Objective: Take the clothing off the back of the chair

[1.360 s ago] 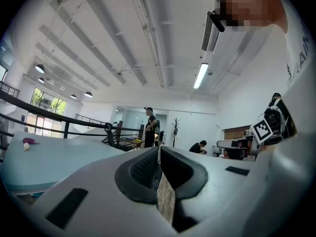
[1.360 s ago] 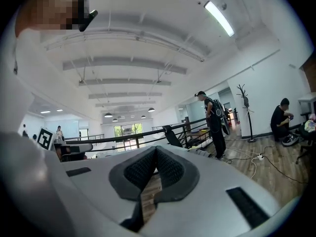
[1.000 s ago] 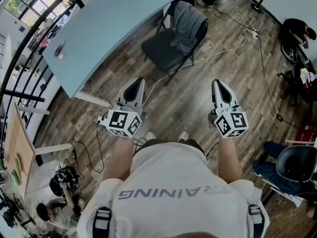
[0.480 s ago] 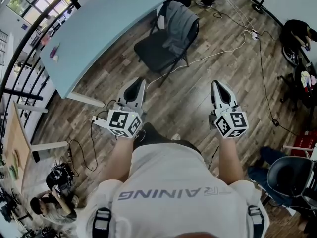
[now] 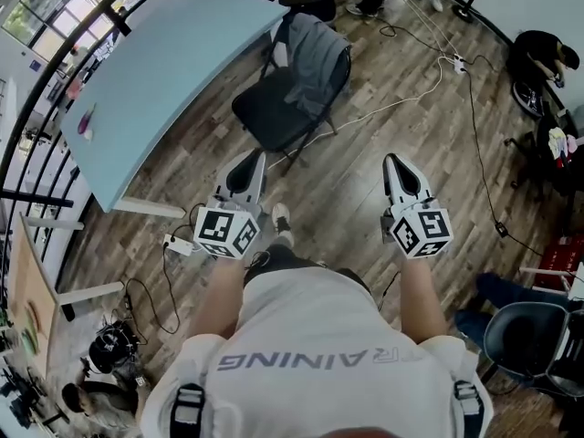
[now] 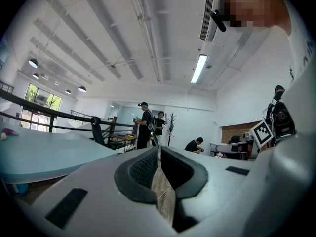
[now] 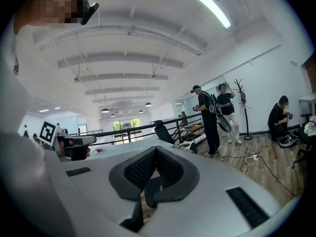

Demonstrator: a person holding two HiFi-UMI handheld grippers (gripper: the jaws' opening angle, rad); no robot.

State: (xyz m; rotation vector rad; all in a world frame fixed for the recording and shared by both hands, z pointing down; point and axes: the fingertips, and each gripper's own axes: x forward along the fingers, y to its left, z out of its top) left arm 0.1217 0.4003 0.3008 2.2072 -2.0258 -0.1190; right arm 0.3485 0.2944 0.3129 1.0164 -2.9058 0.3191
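Holding left gripper (image 5: 251,162) and right gripper (image 5: 397,164) pressed together, empty; facing the grey clothing (image 5: 315,53) draped over the chair (image 5: 269,112) back, well ahead of both jaws, nearer the left.

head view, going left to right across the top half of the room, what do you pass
blue table -> chair with grey clothing draped over its back -> white power strip on the floor -> crouching person

clothing (image 5: 319,51) on chair (image 5: 278,108) back, table (image 5: 155,71) left
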